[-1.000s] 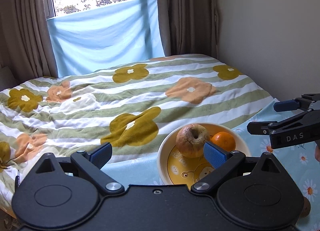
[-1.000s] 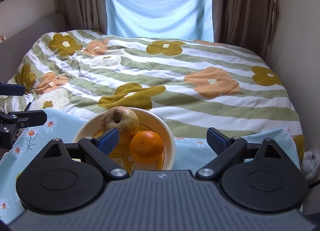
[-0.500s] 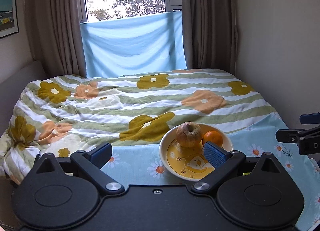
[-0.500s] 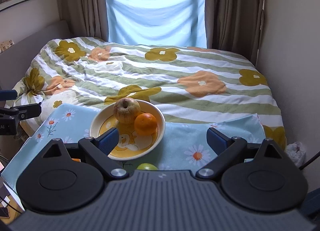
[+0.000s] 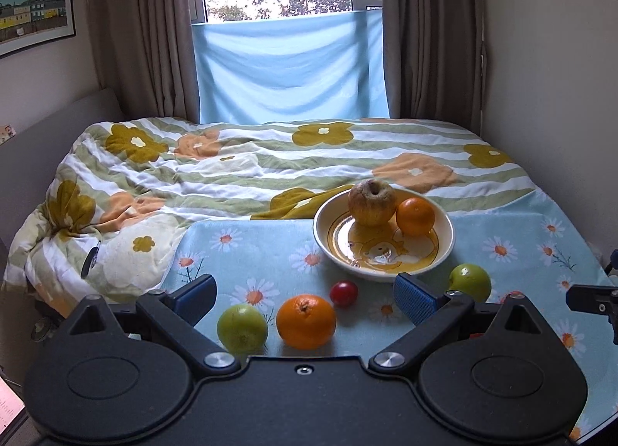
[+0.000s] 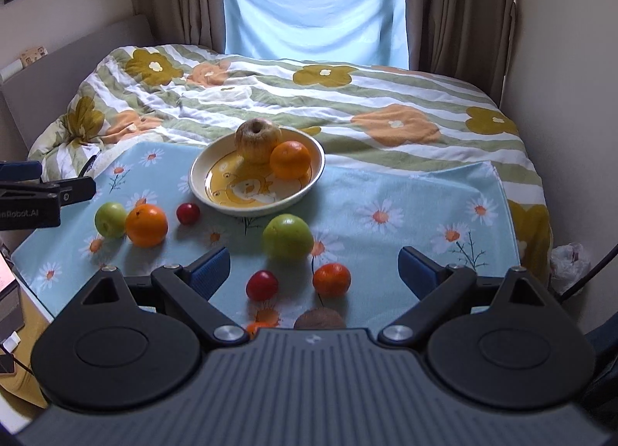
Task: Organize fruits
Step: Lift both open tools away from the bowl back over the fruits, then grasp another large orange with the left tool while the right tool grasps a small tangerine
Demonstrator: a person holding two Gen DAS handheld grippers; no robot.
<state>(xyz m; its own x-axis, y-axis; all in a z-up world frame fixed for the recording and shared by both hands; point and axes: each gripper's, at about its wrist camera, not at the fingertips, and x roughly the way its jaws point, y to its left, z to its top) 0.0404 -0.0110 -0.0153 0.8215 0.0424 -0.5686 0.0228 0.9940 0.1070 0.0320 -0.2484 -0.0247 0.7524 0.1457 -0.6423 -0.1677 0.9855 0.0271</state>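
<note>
- The left gripper (image 5: 305, 297) is spread wide and holds nothing; its blue pads (image 5: 413, 297) flank the fruit at the near left of the cloth (image 5: 502, 226). In the right wrist view it juts in from the left edge (image 6: 58, 191).
- A green apple (image 5: 242, 328) lies at the far left of the loose fruit, touching or just beside a large orange (image 5: 306, 321) on its right; from the right wrist view the pair sit at the left of the cloth (image 6: 111, 219) (image 6: 146, 224).
- A small red fruit (image 5: 343, 293) rests just right of the orange, near the bowl's front rim; the right wrist view shows it too (image 6: 188, 213).
- The bowl (image 6: 201, 172), cream with a yellow cartoon inside, stands at the far middle of the cloth. It holds a wrinkled brownish apple (image 6: 257, 141) and an orange (image 6: 290, 159), touching each other at the back.
- In front of the bowl lies a bigger green apple (image 6: 287, 237), apart from the rim.
- Nearer the right camera are a second red fruit (image 6: 262, 285) and a small orange fruit (image 6: 331, 280), side by side but apart.
- A brown round fruit (image 6: 318, 319) and a sliver of something orange (image 6: 255, 327) peek out at the gripper body's edge, mostly hidden.
- The right gripper (image 6: 313, 272) is also spread wide and empty, hovering over the near fruits; its tip shows at the right edge of the left wrist view (image 5: 591, 297).
- The flowered cloth lies over a striped floral quilt (image 6: 347, 98) on the bed.
</note>
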